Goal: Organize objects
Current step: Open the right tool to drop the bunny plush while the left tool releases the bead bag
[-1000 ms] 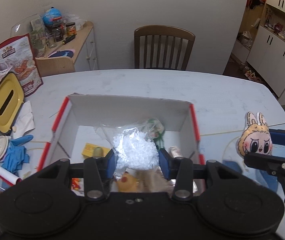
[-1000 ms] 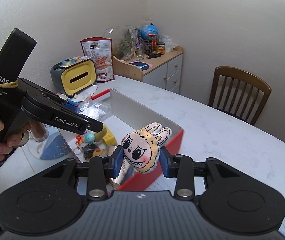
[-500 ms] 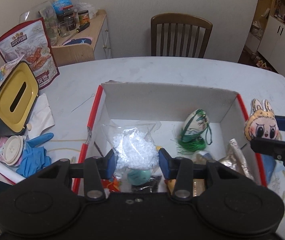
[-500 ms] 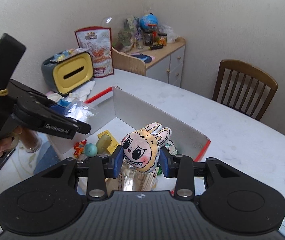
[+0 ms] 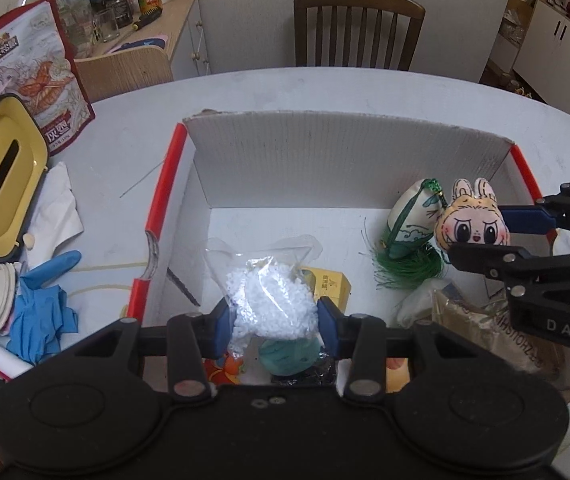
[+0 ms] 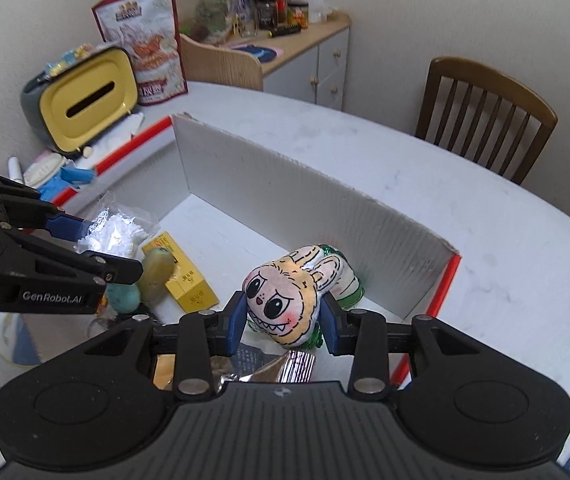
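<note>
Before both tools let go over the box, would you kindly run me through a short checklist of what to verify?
1. Left tool clamps the bag of white beads: ok.
2. Right tool clamps the bunny plush: ok.
3. Both items are over the box interior: ok.
4. Bare floor under the bag: not ok, a teal egg lies below.
5. Bare floor under the plush: not ok, the green tasselled sachet lies there.
6. Drop height: cannot tell.

Soft, even indoor light fills both views, casting only faint shadows inside the box [image 5: 345, 152]. Fisheye distortion bends the counter [image 6: 445, 184] and walls, with dark vignetting in the corners. A foil packet [image 6: 297, 366] glares; the far clutter looks slightly soft.
</note>
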Available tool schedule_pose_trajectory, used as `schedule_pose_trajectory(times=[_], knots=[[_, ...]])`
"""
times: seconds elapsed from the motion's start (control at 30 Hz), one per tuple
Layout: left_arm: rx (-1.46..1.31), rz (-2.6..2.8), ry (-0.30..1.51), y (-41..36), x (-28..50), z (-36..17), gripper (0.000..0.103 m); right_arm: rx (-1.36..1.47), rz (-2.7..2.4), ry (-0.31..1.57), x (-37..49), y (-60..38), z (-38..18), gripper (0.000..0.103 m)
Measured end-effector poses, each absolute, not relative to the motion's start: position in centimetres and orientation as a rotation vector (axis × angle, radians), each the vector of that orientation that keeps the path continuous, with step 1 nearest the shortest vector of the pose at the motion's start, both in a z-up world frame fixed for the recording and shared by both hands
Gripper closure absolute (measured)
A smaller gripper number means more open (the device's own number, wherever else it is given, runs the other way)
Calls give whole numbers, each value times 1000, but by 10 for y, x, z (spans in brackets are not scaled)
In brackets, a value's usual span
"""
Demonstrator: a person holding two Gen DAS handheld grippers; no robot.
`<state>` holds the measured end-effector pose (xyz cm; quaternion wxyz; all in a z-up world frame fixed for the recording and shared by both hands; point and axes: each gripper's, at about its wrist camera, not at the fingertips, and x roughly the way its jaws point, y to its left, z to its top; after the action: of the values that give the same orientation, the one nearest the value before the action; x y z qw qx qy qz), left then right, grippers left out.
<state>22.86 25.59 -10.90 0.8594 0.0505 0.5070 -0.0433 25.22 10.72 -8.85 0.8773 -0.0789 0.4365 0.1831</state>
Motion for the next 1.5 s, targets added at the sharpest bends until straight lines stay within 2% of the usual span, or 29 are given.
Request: schedule_pose_trajectory(times=[0.5, 0.6, 0.8, 0.9, 1.03, 1.37, 1.5], knots=[[100, -88, 1124, 260, 240, -128, 55, -153, 398, 966, 253, 107, -100, 62], [92, -94, 1122, 260, 238, -127, 50, -143, 401, 953, 250, 104, -95, 55], [98, -95, 1086, 253, 228, -116, 36, -116, 402, 931, 241, 98, -82, 50], [92, -94, 1069, 253, 223, -108, 35, -106, 407, 912, 234, 95, -74, 50], [97, -92, 1032, 252, 215, -97, 27, -89, 414, 877, 224, 92, -61, 49], [103, -97, 949, 245, 192, -69, 21, -42, 431, 792, 197, 81, -29, 40], [105, -104, 918, 242, 182, -59, 16, -25, 436, 772, 186, 77, -21, 39]])
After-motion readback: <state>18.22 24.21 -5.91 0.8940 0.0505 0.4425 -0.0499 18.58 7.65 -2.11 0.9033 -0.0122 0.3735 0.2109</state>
